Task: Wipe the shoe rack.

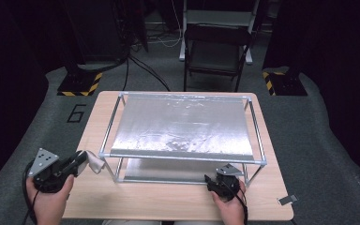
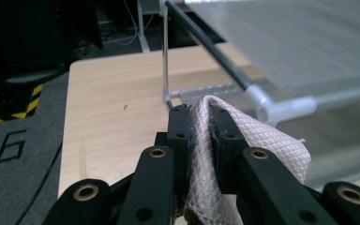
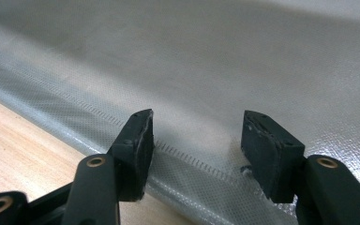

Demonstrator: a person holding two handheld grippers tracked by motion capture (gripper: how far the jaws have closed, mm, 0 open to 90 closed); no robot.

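Left tool (image 2: 200, 117) pinches a cloth (image 2: 262, 140) (lower end cut off); right tool (image 3: 197, 136) spread over blurred sheet (image 3: 215, 70).

The cloth (image 2: 262, 140) is pale woven fabric with a quilted diamond texture, matt. The table (image 2: 112, 108) is light wood grain, smooth. The rack (image 1: 261, 140) has shiny metal tubes, white plastic corner joints and silvery, finely dotted sheet shelves with a dull sheen.

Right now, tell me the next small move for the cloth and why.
Probably carry the cloth up over the rack's top shelf to wipe it: the left hand-held gripper is shut on the cloth beside the rack's near-left corner, not yet touching the silvery sheet.
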